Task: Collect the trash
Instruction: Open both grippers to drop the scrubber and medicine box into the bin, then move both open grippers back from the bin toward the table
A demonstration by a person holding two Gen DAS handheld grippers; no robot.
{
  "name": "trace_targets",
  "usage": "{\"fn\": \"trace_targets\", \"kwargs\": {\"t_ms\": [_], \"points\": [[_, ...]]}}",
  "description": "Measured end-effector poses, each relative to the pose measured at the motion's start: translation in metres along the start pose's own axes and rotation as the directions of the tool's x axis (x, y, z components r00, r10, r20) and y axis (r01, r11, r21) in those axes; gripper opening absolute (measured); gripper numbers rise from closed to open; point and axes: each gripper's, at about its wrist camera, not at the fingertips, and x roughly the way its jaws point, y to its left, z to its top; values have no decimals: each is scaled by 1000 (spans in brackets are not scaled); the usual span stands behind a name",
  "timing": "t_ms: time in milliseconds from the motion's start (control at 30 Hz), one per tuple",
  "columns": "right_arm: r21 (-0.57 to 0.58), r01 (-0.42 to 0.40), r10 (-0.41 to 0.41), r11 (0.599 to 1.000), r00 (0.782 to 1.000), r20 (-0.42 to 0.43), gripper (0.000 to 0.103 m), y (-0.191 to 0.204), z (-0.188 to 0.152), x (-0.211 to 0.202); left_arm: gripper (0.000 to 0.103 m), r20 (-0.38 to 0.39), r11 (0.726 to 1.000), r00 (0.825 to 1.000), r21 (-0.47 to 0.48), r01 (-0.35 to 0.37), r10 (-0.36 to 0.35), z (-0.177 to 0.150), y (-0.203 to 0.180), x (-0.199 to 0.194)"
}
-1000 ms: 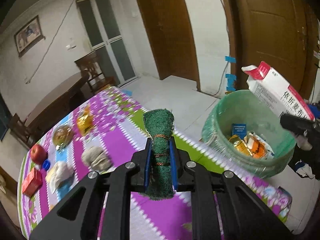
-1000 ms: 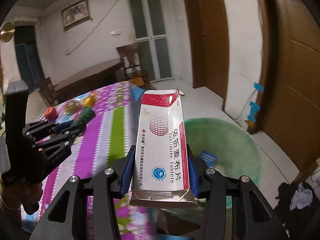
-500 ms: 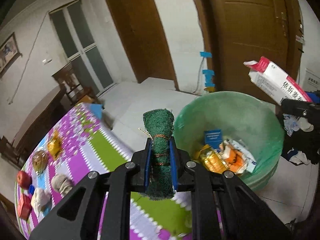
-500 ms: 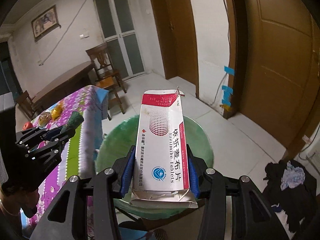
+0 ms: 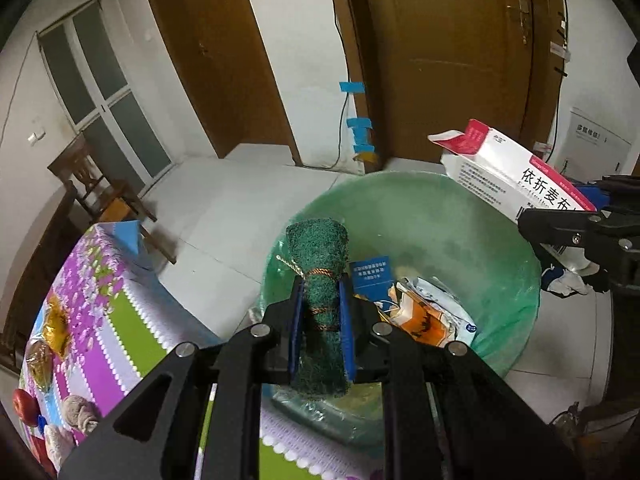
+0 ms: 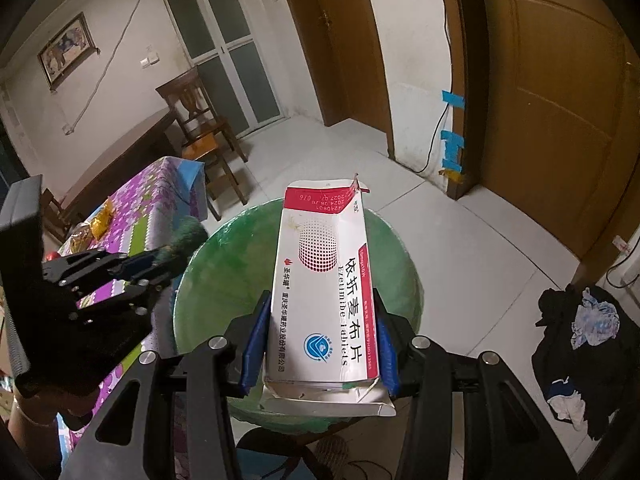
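Presently both grippers stand over the green-lined bin, which fills the centre of each view; the left gripper has its fingers drawn narrow, clamped on a rolled green scouring pad bound with copper wire, the roll standing upright between them at frame centre, above the near left rim of the bin; the right gripper holds a white and red tablet box between its blue fingers, the box upright, its torn flap at the top, in front of the bin's interior; from the left camera the same box appears at the right edge, above the bin's far right rim; inside the bin lie a small blue box and crumpled orange and white wrappers; at lower left of the left view the table, under a purple and green flowered cloth, carries a red apple, snack packets and balled cloths; a heap of dark clothing lies on the floor at the right of the right view.
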Motion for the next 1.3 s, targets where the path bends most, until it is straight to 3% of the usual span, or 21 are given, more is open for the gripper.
{"fn": "trace_targets", "kwargs": {"t_ms": [633,700,733,767,833,967,1300], "points": [[-49,26,-28,998,999,-32,49,18,1,25,15,-29,999,999,4,45,-45,2,-2,16],[-74,36,-39,997,999,-35,52,20,2,28,18,-42,999,998,11,51,-50,2,-1,21],[-80,50,-53,996,998,-31,62,20,2,29,23,-52,999,997,10,50,-49,1,-1,22],[-80,64,-66,995,997,-26,65,21,2,31,36,-62,999,997,4,43,-43,1,1,24],[-71,67,-69,995,997,-30,65,18,1,34,44,-59,999,997,-19,44,-45,0,4,25],[-57,63,-66,996,997,-37,65,9,1,38,44,-62,997,996,-46,68,-71,0,9,25],[-43,60,-61,997,998,-28,64,4,-3,37,44,-51,998,998,-44,37,-39,-7,5,18]]}}
